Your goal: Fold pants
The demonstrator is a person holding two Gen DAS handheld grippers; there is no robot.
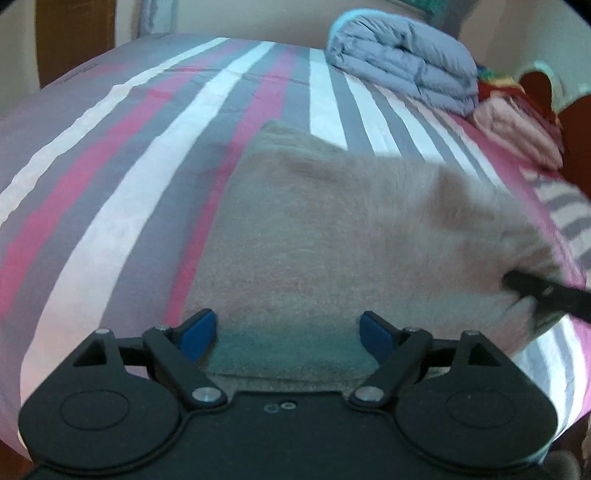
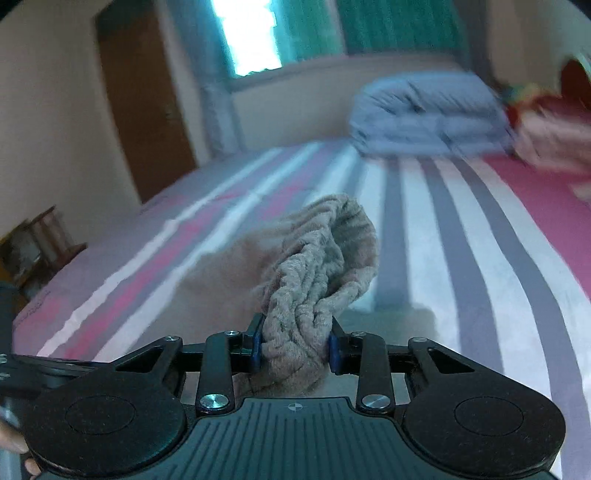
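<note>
The beige fleece pants (image 1: pixel 343 236) lie on the striped bed, spread ahead of my left gripper (image 1: pixel 288 332). The left gripper is open, its blue pads on either side of the near edge of the pants, holding nothing. My right gripper (image 2: pixel 295 347) is shut on a bunched edge of the pants (image 2: pixel 317 280) and lifts it above the bed. In the left wrist view the right gripper (image 1: pixel 546 291) shows as a dark tip at the right side of the pants.
The bed (image 1: pixel 122 206) has a sheet with pink, grey and white stripes. A folded grey-blue quilt (image 1: pixel 402 66) and pink and red folded cloths (image 1: pixel 517 122) sit at the far right. A wooden door (image 2: pixel 144 107) and a window (image 2: pixel 251 33) stand beyond the bed.
</note>
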